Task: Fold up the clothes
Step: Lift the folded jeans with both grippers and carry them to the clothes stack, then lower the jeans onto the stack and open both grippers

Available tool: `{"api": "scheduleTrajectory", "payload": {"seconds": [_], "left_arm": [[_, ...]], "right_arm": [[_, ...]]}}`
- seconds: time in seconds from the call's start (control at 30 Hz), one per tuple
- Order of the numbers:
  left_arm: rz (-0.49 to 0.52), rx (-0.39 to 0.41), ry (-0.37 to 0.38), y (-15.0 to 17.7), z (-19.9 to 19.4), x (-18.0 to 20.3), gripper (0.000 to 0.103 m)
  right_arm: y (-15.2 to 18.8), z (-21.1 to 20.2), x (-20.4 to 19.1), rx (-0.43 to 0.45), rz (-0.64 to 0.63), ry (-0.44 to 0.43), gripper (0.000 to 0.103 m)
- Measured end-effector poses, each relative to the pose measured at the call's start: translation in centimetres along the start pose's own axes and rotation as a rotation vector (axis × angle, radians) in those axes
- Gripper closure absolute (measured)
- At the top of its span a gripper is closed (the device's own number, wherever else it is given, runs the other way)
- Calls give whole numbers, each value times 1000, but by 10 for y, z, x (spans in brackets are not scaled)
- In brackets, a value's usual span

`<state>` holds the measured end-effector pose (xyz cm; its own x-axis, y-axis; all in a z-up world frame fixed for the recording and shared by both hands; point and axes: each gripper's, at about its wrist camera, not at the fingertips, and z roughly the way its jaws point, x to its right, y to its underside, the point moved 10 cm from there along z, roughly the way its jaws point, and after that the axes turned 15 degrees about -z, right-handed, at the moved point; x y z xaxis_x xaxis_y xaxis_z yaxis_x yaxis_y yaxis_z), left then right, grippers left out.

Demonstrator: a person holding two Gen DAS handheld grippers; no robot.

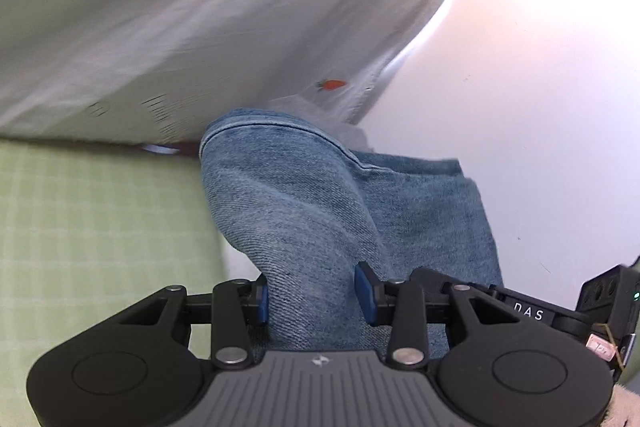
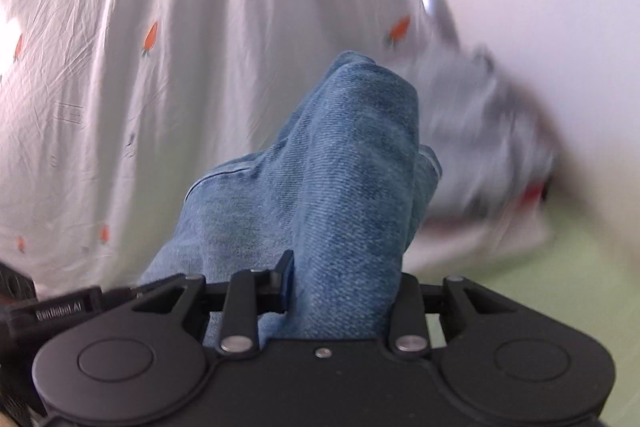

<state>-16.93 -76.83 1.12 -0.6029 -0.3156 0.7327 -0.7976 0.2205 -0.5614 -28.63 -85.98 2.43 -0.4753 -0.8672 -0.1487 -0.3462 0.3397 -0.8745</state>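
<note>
The left gripper (image 1: pixel 312 297) has its jaws clenched on a bunched fold of the blue denim garment (image 1: pixel 320 211), the blue pads pressing the cloth from both sides. The denim rises away from the jaws toward the far side, a stitched hem curving across its top; its lower part is cut off behind the gripper body. To the near left lies a pale green checked cloth (image 1: pixel 92 227), and beyond it a white sheet printed with small carrots (image 1: pixel 200 19) fills the far left, blurred. The far right is a washed-out white surface whose nature is hard to make out.

The right gripper (image 2: pixel 344 287) also grasps the denim garment (image 2: pixel 352 167): the left pad shows against the cloth, while the right pad is hidden under the fold. The denim stands up in a ridge between the jaws. Behind it spreads the carrot-print sheet (image 2: pixel 160 67). To the right a grey, smeared piece of fabric (image 2: pixel 492 131) with a red spot is too blurred to identify.
</note>
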Motion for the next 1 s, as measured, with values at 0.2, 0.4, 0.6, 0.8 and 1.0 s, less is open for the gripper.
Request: {"api": "scheduleTrajectory", "payload": {"seconds": [0.2, 0.4, 0.6, 0.8, 1.0], "left_arm": [[51, 80, 24, -63, 106, 56, 61], [11, 49, -190, -121, 242, 12, 51], [0, -6, -288, -126, 301, -27, 20], [-16, 9, -319, -121, 286, -36, 9], [334, 56, -358, -101, 214, 10, 0]], "right_arm": [[-81, 42, 98, 97, -90, 16, 73], [-110, 172, 186, 13, -29, 32, 57], [-77, 253, 224, -65, 37, 99, 41], [-67, 236, 219, -78, 4, 86, 17], [-60, 174, 181, -63, -178, 179, 2]]}}
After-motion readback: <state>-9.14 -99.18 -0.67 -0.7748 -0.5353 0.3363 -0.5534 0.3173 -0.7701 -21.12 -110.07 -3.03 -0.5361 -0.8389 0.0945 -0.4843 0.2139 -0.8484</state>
